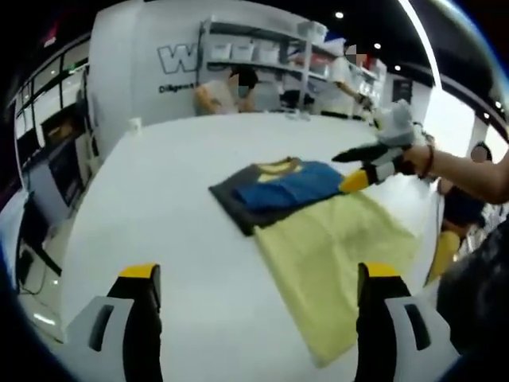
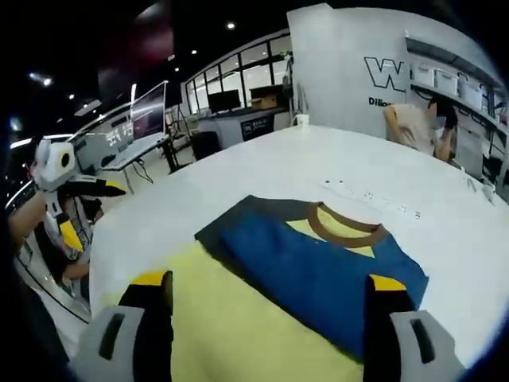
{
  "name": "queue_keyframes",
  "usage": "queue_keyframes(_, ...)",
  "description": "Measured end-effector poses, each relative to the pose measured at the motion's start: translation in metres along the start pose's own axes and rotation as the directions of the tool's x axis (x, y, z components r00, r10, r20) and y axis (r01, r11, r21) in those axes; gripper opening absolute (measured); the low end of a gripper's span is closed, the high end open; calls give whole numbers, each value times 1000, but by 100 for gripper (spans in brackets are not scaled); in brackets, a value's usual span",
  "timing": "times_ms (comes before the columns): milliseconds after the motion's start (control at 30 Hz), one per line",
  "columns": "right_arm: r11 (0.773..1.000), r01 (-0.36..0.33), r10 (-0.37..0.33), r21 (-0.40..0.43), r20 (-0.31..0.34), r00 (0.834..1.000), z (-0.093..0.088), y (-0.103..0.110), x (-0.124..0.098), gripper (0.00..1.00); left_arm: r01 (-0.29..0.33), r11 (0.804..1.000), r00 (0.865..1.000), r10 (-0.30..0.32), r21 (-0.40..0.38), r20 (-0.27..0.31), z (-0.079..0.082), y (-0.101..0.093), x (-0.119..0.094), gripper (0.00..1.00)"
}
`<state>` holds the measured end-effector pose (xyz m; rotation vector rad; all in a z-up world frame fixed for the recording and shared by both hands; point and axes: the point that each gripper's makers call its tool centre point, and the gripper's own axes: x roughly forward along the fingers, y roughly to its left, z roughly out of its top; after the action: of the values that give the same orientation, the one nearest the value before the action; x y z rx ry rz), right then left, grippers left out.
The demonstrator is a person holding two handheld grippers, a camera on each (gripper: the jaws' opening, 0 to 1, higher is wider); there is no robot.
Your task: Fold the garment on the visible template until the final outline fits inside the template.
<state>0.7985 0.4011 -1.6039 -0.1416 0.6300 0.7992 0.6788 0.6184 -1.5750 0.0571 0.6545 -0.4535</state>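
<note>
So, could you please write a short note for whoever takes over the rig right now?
Left gripper: open, holding nothing, above the white table.
Right gripper: open, empty, hovering over the garment.
Blue and yellow garment: already folded into a compact shape, collar showing, lying on the dark template, with template edge showing beside it.
A yellow cloth lies flat against the garment's near side.
Left: check that the whole outline sits inside the template; the far edge is hard to judge.
</note>
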Motion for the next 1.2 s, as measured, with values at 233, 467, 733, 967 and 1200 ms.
queue_keyframes(233,1000,21,-21,15,12,1000,-14,-3,-23,99,20,1000,1000,-19,10,-24,-2,-10,6,97)
queue_keyframes(467,998,56,-55,24,-12,998,-38,-12,-39,99,26,1000,1000,-25,16,-17,-1,-8,5,96)
queue_keyframes(733,997,75,-74,35,-20,997,-59,-2,-64,99,42,999,998,-41,20,-38,-13,-16,5,94)
queue_keyframes(967,994,94,-92,52,-34,995,-78,-3,-80,97,49,998,998,-48,26,-47,-21,-23,-1,92)
queue_keyframes(1200,992,115,-113,58,-33,993,-94,0,-100,97,59,998,997,-58,13,-57,-37,-30,-2,90)
